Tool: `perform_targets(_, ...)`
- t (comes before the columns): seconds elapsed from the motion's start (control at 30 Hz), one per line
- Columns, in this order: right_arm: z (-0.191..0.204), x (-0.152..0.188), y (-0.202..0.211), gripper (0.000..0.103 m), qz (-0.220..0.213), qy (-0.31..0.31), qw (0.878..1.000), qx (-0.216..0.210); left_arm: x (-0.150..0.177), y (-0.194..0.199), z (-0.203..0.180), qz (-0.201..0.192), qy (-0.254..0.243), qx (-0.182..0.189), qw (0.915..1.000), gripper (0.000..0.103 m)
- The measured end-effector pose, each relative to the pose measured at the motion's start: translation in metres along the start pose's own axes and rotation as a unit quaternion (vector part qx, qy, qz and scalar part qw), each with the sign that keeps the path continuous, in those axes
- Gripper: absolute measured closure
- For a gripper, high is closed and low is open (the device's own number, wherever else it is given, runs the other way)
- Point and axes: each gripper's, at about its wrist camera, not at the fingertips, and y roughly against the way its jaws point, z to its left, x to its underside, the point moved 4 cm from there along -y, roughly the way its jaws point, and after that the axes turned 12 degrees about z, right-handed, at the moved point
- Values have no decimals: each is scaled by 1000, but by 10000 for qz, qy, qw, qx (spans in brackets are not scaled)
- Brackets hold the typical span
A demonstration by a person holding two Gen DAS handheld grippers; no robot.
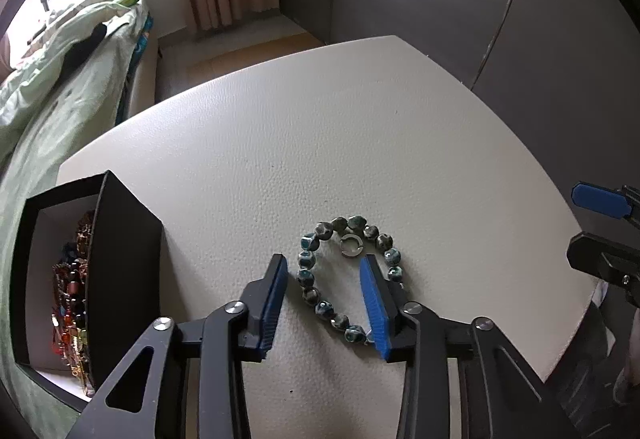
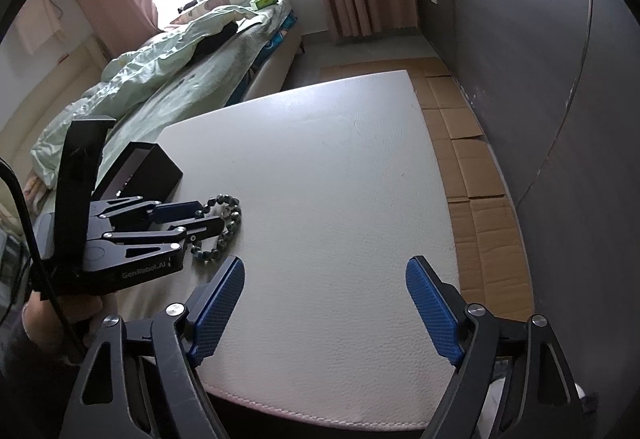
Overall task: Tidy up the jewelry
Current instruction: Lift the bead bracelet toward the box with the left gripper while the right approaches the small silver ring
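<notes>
Beaded bracelet point(image 1: 347, 279) on the white table point(image 1: 320, 143), a silver ring point(image 1: 351, 245) within it; left gripper point(image 1: 326, 303) parted astride its near-left beads. Black jewelry box point(image 1: 120, 279) left. Right gripper point(image 2: 326, 307) wide apart, holding nothing.

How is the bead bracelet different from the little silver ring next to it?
The bracelet is a big loop of many blue-green beads; the ring is one small, plain silver piece with a gap in it. The bracelet goes all the way around the ring, which lies inside its loop. The open left hand-held gripper has one finger inside the bracelet and one outside; it is not around the ring. Both lie flat on the white table.
</notes>
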Motion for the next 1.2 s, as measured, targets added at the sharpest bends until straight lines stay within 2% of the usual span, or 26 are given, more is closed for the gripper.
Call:
perform_targets(0.07, 0, -1, -2, 26, 24, -9, 10000, -19, 2, 1, 3, -18, 41, -64, 10000, 94)
perform_targets(0.13, 2, -2, -2, 28, 39, 6, 10000, -40, 3, 2, 8, 25, 101, 141, 9998, 94)
perform_targets(0.2, 6, -3, -4, 31, 57, 50, 10000, -64, 2, 4, 9, -9, 99, 150, 9998, 94)
perform_targets(0.33, 14, -6, -9, 33, 106, 156, 9998, -107, 4, 21, 12, -207, 180, 334, 9991, 94)
perform_targets(0.47, 23, -10, -20, 45, 218, 299, 9991, -182, 2, 43, 16, -445, 174, 408, 9980, 94)
perform_targets(0.53, 29, -12, -24, 46, 266, 386, 9987, -195, 0, 53, 18, -547, 191, 477, 9972, 94)
perform_targets(0.6, 36, -14, -28, 49, 286, 510, 9980, -220, -2, 62, 23, -644, 211, 435, 9967, 94)
perform_targets(0.73, 52, -19, -38, 61, 382, 803, 9957, -259, -3, 83, 31, -852, 261, 438, 9951, 94)
perform_targets(0.9, 74, -26, -51, 65, 494, 1260, 9903, -329, 0, 106, 43, -1072, 378, 377, 9928, 94)
perform_targets(0.97, 83, -29, -59, 73, 577, 1469, 9869, -324, 2, 115, 51, -1152, 451, 332, 9918, 94)
perform_targets(1.2, 101, -40, -79, 73, 772, 1926, 9779, -271, 16, 136, 75, -1341, 699, 249, 9882, 94)
